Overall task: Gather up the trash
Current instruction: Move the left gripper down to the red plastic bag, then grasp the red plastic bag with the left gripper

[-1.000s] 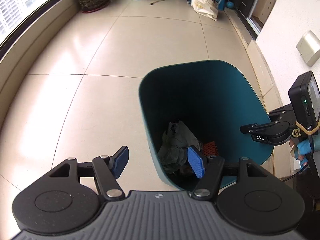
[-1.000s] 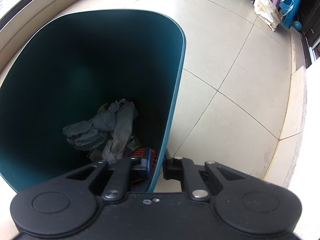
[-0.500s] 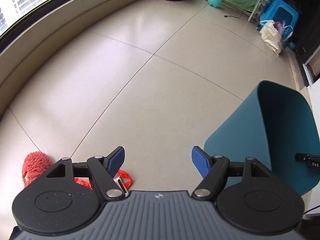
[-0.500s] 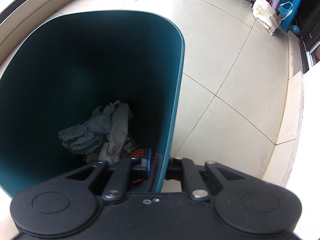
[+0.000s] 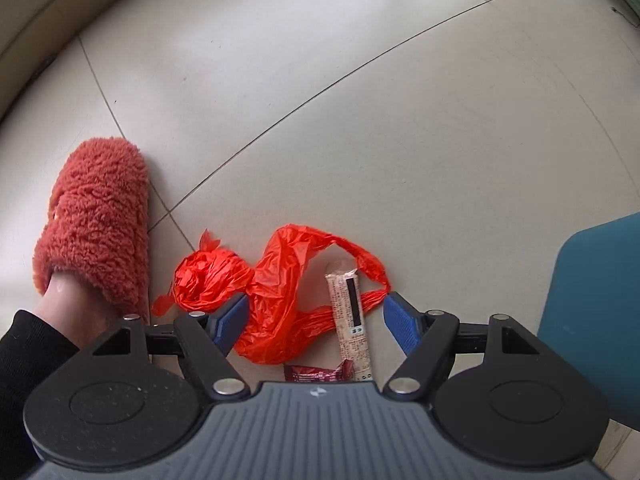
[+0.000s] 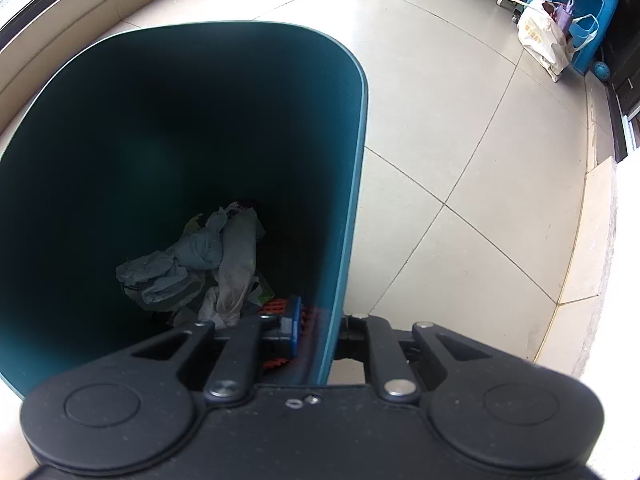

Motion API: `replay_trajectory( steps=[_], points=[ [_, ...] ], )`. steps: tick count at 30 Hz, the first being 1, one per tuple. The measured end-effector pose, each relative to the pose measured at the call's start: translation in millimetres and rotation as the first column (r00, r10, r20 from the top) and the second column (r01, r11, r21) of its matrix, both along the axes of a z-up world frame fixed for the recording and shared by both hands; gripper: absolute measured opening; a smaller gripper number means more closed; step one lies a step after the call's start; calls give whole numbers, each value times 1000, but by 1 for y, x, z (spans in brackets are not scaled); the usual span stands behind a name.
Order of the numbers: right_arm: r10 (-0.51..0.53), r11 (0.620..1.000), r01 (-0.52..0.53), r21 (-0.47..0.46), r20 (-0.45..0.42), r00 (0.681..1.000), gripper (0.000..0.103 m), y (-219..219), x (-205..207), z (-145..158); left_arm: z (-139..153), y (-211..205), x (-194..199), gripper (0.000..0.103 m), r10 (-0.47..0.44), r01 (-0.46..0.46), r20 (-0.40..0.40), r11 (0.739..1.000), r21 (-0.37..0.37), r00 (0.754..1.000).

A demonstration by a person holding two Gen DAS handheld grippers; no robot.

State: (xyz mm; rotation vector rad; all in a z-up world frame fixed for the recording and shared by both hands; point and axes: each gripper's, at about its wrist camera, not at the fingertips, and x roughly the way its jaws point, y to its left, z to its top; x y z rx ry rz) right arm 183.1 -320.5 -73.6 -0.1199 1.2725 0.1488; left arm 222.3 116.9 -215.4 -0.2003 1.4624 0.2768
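Through the left wrist camera, my left gripper (image 5: 314,322) pointed down at the tiled floor (image 5: 360,120), jaws spread wide and just opened further, straddling a crumpled red plastic bag (image 5: 276,292) and a pink snack wrapper (image 5: 350,320), pads pressing on neither. A fuzzy red slipper (image 5: 96,220) sat just beside them. I judged this the reach for the next piece; next I needed to lower and close.

Through the right wrist camera, my right gripper (image 6: 320,332) was clamped on the teal bin (image 6: 352,160) wall, steadying it; crumpled paper (image 6: 200,264) lay inside.
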Motion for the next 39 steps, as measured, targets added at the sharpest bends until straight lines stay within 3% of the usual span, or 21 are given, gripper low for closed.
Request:
replay_trajectory(
  steps=[6,17,20,22,24,27,33,39],
  points=[
    [0,1000,0,4,0,1000,13,-8,2,-1,-51,12,-6,73,8,0,-94,997,82,995],
    [0,1000,0,3,0,1000,13,-10,1,-3,-93,32,-14,73,91,-82,-150,995,61,985],
    [-4,1000,4,4,-3,1000,13,-10,5,0,-97,35,-17,63,85,-77,-148,995,60,985],
    [-1,1000,1,1,-2,1000,13,-9,5,1,-101,40,-20,50,91,-85,-136,995,48,986],
    [1,1000,-1,1,-2,1000,13,-10,5,1,-99,46,-22,26,102,-99,-135,995,27,986],
    [3,1000,-3,-1,0,1000,13,-8,4,1,-90,52,-25,16,114,-114,-101,993,15,988],
    [1,1000,-1,1,4,1000,12,0,2,4,-53,49,-23,9,100,-99,-52,995,17,994],
    [1,1000,-1,-1,11,1000,11,0,1,5,9,34,-22,9,53,-54,32,998,35,998]
  ],
)
